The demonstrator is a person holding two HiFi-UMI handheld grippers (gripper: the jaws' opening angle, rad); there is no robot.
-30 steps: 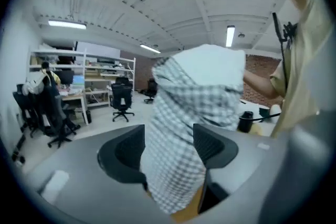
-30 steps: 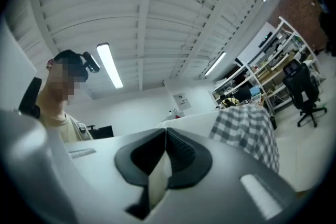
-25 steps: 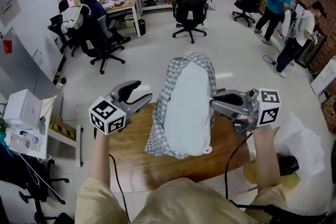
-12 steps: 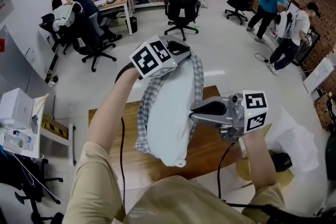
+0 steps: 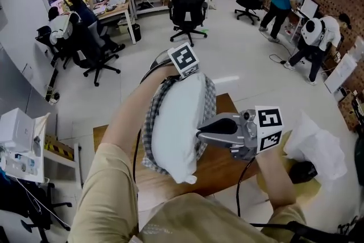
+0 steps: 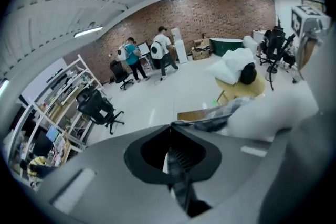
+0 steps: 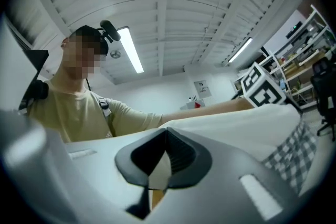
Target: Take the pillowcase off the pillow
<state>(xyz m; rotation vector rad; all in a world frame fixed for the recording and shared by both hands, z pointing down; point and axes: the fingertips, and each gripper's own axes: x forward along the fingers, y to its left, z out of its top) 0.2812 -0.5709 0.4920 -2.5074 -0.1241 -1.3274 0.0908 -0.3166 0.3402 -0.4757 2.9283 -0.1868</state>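
The white pillow (image 5: 176, 122) is up off the wooden desk (image 5: 222, 165) and tilted, its bare, plump near end lowest. The grey-and-white checked pillowcase (image 5: 151, 122) is peeled back, bunched around the far end and trailing down both sides.

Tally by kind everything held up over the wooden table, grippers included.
Pillow: 1
Pillowcase, checked: 1
Grippers (left gripper, right gripper): 2
Total: 4
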